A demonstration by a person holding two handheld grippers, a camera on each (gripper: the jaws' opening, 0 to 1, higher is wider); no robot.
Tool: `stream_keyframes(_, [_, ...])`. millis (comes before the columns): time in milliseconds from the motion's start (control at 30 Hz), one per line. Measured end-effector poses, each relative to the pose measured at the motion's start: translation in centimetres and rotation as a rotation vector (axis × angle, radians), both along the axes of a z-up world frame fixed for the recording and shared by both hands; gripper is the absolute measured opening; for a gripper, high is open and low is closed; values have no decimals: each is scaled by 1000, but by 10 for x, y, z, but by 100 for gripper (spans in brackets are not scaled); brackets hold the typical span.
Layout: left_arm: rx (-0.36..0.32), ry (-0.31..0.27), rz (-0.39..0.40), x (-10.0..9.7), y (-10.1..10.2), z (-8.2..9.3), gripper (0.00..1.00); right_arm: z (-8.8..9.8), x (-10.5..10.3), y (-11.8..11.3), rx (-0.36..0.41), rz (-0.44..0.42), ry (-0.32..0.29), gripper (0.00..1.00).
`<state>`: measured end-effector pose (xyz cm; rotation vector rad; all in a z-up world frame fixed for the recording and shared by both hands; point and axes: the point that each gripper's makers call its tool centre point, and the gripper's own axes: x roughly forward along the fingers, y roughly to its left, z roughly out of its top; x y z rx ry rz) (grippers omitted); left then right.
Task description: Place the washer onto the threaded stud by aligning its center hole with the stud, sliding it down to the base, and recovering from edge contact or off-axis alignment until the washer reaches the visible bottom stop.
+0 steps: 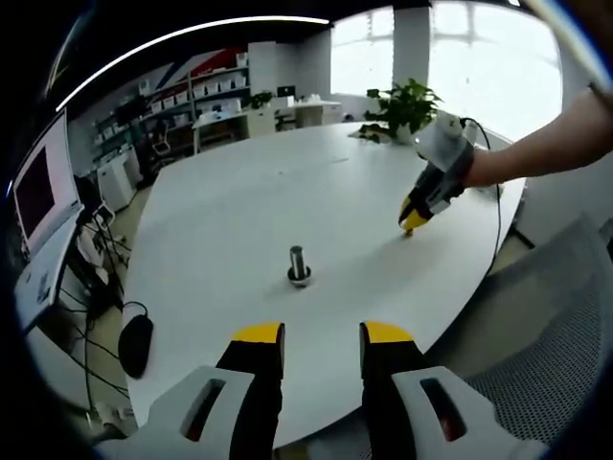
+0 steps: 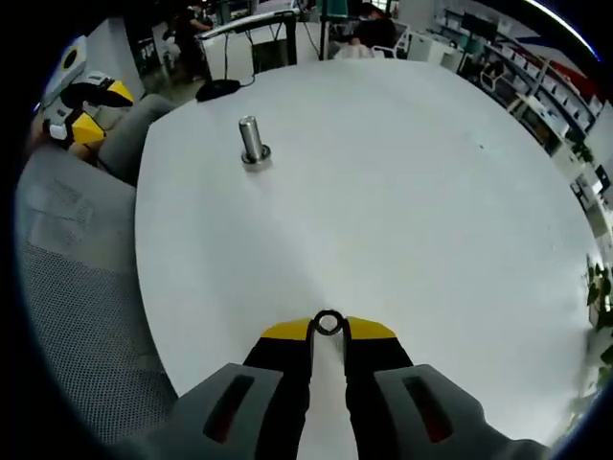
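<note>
A short metal threaded stud stands upright on its round base in the middle of the white table. My left gripper is open below the stud, off the table's near edge, with nothing between its yellow-tipped jaws. My right gripper comes in from the right, tips down at the tabletop, held by a person's hand. In the right gripper view, my right gripper is shut on a small dark ring washer low over the table, and the stud stands well ahead to the left.
A grey mesh chair sits against the table's edge, also seen as a chair on the right. A black mouse and a monitor are on a side desk. A potted plant stands at the table's far end.
</note>
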<state>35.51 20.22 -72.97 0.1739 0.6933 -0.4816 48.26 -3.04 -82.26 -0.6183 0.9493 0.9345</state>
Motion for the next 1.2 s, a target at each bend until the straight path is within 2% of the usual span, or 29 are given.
stream_keyframes(267, [1,7,1,0,1,-1,29,19,9,-8,15,6,-60,14])
stream_keyframes(633, [0,7,-2,0,0,-1,29,27,18,-24,-18,30,-109,14])
stream_keyframes(1200, [7,5,-7,-1,0,-1,29,21,5,-36,-38,53,-71,14])
